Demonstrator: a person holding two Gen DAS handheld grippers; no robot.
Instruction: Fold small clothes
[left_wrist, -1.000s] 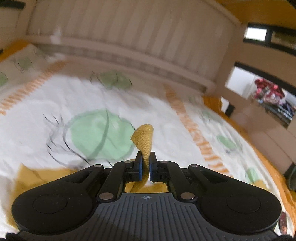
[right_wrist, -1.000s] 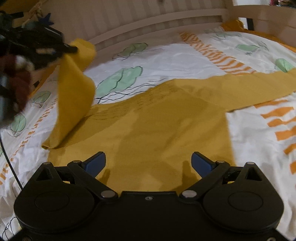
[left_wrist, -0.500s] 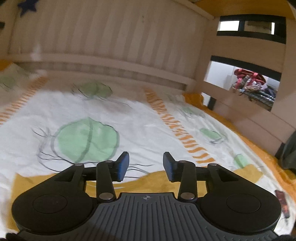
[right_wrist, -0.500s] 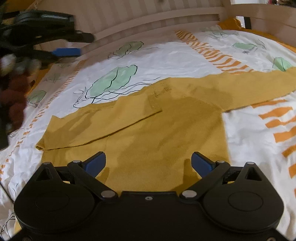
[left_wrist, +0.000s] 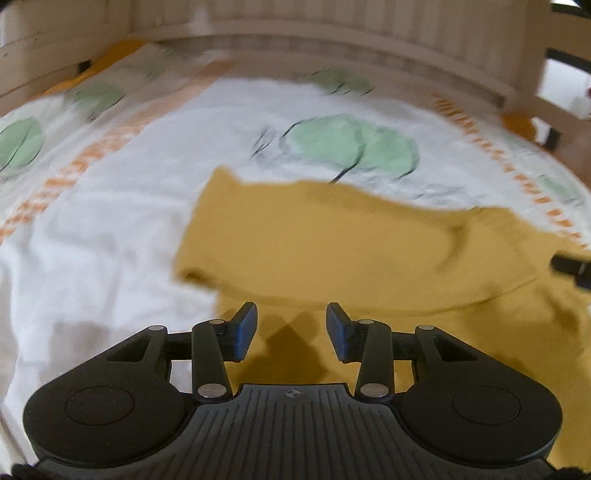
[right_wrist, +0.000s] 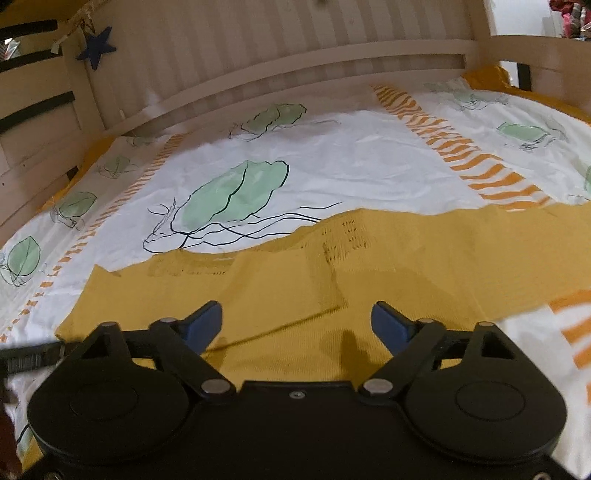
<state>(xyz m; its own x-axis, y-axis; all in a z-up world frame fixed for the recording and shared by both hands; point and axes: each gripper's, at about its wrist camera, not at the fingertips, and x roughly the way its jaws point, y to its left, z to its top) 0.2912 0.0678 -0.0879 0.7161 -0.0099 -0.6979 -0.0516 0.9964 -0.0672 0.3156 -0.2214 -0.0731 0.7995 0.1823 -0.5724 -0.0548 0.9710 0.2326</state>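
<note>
A mustard-yellow knitted top (right_wrist: 332, 280) lies flat on the bed. Its left sleeve (left_wrist: 332, 236) is folded across the body, and its other sleeve (right_wrist: 498, 236) stretches out to the right. My left gripper (left_wrist: 291, 328) is open and empty, just above the top's left part. My right gripper (right_wrist: 295, 325) is open wide and empty, low over the middle of the top. A dark tip of the other tool shows at the right edge of the left wrist view (left_wrist: 572, 267).
The bed has a white cover (right_wrist: 351, 162) with green leaf prints and orange stripes. A slatted wooden headboard (right_wrist: 295, 44) runs along the far side, wooden rails stand at the left and right, and a blue star (right_wrist: 96, 48) hangs at the upper left.
My left gripper held the sleeve up, let it go folded over the body, and has tipped down toward the top. My right gripper stayed open and moved slightly forward.
</note>
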